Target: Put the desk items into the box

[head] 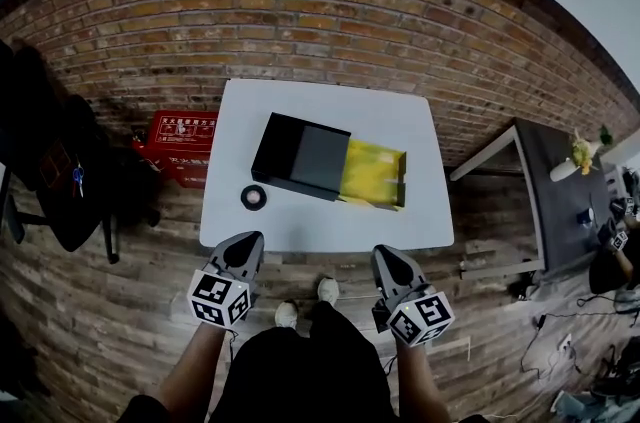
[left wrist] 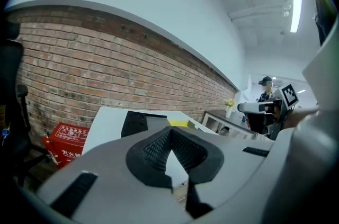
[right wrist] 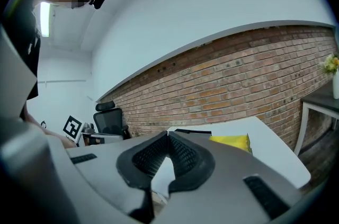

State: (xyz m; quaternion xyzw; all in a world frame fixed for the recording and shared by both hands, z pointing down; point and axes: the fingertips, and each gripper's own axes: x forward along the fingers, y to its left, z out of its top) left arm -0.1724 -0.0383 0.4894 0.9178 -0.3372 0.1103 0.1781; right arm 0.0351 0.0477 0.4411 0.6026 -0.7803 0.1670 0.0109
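- A person's white shoes (head: 305,303) stand on the wooden floor at the near edge of a white table (head: 330,223).
- Left gripper (head: 244,249) hangs just short of that edge, its jaws pressed together with nothing between them.
- Right gripper (head: 388,261) is level with it on the other side, its jaws likewise closed and empty.
- A roll of black tape (head: 254,198) lies flat on the table's near left part, just beside the box and apart from both grippers.
- The black box (head: 305,154) sits mid-table at a slant, its yellow-lined tray (head: 372,173) showing at the right end.
- A red case (head: 185,136) rests on the floor left of the table against the brick wall (head: 300,1). A black chair (head: 60,171) stands further left.
- A dark side table (head: 550,201) carrying a vase of flowers (head: 578,154) stands well to the right.
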